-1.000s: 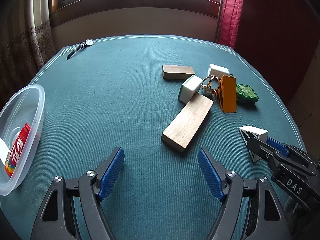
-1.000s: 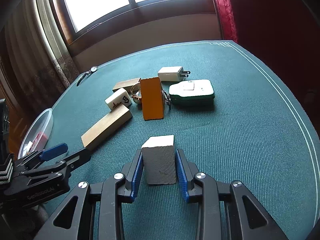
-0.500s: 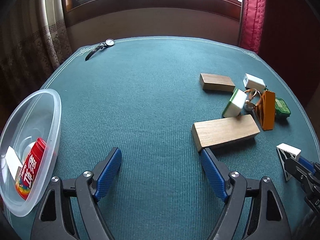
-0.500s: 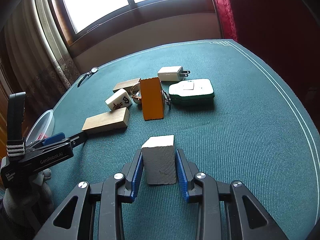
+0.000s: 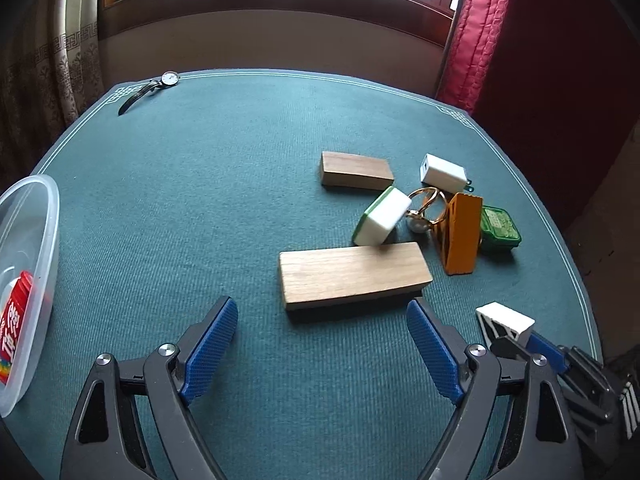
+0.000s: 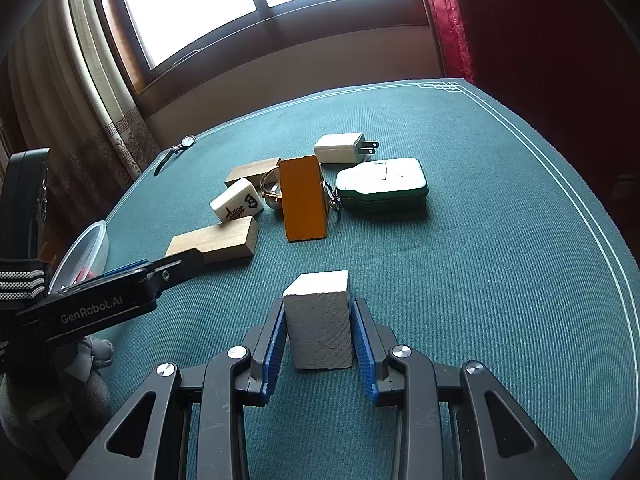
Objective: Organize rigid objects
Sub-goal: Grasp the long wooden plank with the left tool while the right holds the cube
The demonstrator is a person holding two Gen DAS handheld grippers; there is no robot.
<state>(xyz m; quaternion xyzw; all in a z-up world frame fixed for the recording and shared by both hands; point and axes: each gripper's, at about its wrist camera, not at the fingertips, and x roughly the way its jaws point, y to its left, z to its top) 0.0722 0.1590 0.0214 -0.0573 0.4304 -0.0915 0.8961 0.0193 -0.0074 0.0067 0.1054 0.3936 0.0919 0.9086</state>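
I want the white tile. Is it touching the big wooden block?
Touching: the left wrist view shows the tile leaning on the wooden block, no gap.

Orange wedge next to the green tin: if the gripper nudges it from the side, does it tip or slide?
The orange wedge stands on a narrow edge, taller than its footprint, so it probably tips rather than slides. It looks rigid, likely hard plastic or wood, so no flex. The gold ring and green tin crowd it; a fall would likely knock them.

A teal felt table (image 5: 224, 184) carries wooden blocks (image 5: 352, 276), a wristwatch (image 5: 150, 87) and a plastic tub (image 5: 36, 240).
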